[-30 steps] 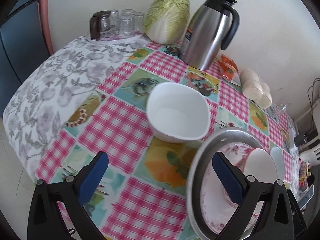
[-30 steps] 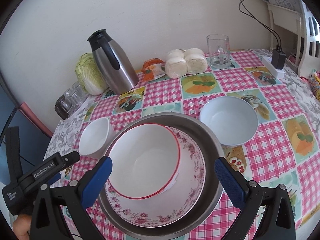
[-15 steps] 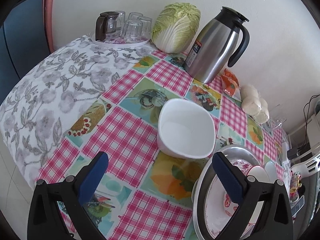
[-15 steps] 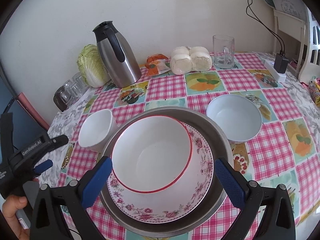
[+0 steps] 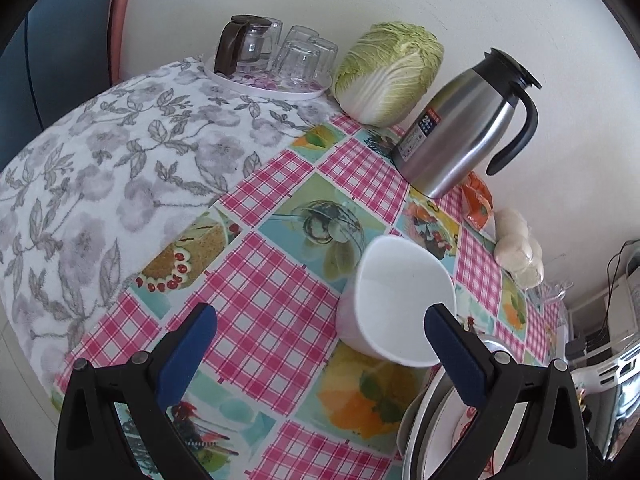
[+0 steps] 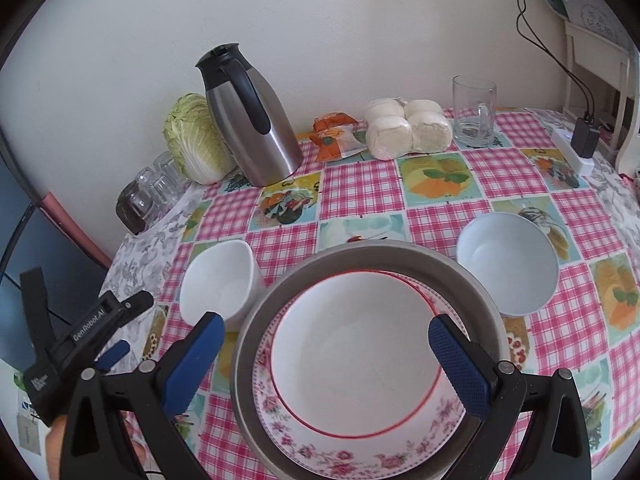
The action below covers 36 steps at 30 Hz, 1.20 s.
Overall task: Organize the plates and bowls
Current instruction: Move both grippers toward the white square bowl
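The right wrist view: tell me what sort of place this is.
Most likely a home dining or kitchen table: a checked fruit-print tablecloth, a steel thermos jug beside a cabbage, and wrapped buns against the wall.

Metal basin (image 6: 476, 280) holding floral plate (image 6: 340, 452) with red-rimmed bowl (image 6: 356, 356) stacked inside. Square white bowl (image 6: 218, 276) to its left, round white bowl (image 6: 508, 260) to its right. Right gripper (image 6: 324, 364) open-jawed above the stack.

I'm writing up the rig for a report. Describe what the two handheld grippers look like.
Both match. The left gripper and right gripper each have two black plastic arms, triangular with cut-outs and silver pivot screws, tipped with blue textured pads. Seen from the right wrist view, the left gripper's black body carries white "GenRobot.AI" lettering and another small white label lower down. No cables or sleeves are visible.
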Tool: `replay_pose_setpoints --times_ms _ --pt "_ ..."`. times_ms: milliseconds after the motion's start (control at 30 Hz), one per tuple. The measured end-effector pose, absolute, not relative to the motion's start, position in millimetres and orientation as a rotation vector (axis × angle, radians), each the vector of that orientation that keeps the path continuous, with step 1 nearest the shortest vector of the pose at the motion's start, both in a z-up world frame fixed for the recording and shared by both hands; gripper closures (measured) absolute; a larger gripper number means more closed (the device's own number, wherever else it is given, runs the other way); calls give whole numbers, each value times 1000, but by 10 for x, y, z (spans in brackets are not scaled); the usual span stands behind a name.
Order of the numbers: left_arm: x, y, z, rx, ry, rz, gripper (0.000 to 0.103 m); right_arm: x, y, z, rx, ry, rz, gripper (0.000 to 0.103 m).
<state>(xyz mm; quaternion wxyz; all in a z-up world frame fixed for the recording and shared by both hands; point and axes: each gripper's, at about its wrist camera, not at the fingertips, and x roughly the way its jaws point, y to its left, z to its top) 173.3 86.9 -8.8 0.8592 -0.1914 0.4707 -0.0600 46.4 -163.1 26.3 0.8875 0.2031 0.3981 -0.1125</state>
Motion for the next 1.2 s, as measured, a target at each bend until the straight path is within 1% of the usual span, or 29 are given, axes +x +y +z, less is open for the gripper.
replay_pose_setpoints --times_ms 233,433,633,933,1067,1200 --pt "1789 981 -121 -464 932 -118 0 700 -1527 369 396 842 -219 0" --pt "1789 1098 -57 -472 816 -83 0 961 -1528 387 395 885 -219 0" --pt "1918 1153 -200 -564 886 -175 0 1181 -1586 418 413 901 -239 0" --pt "2054 1121 -278 -564 898 -192 0 1457 -1451 460 348 930 -239 0" --pt "2146 1064 -413 -532 978 -189 0 1592 -1453 448 371 943 -234 0" --pt "2203 1050 -611 -567 1051 -199 0 1706 -1431 323 362 965 -255 0"
